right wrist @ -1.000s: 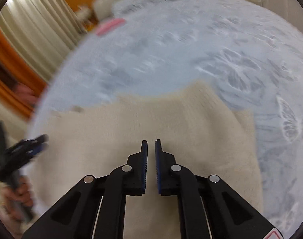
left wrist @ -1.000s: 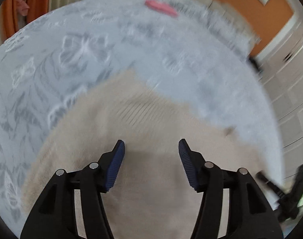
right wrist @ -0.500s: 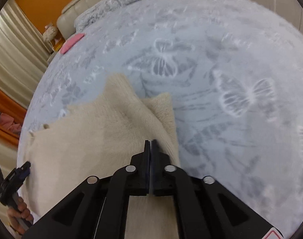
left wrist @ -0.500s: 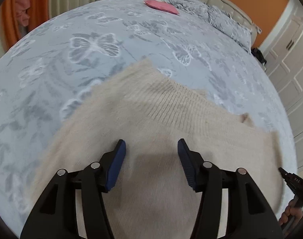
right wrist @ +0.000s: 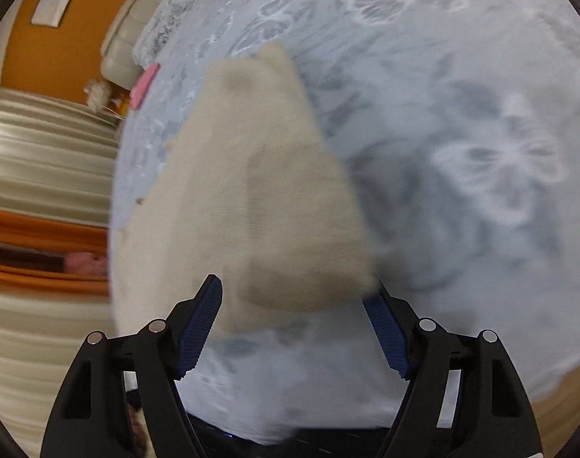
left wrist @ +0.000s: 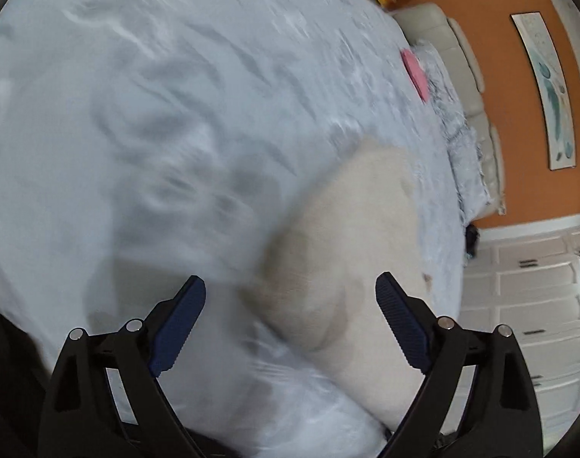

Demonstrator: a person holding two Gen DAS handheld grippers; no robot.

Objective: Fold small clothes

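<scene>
While both jaws spread wider holding nothing, beige sweater (right wrist: 259, 191) on butterfly-print bedspread (right wrist: 480, 114), no legible writing

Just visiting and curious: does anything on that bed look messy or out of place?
Mostly no. The cream sweater lies on the butterfly bedspread with uneven, skewed edges, not squared. A pink item sits apart near the pillows. Both pictures are blurred, so finer detail is unclear.
</scene>
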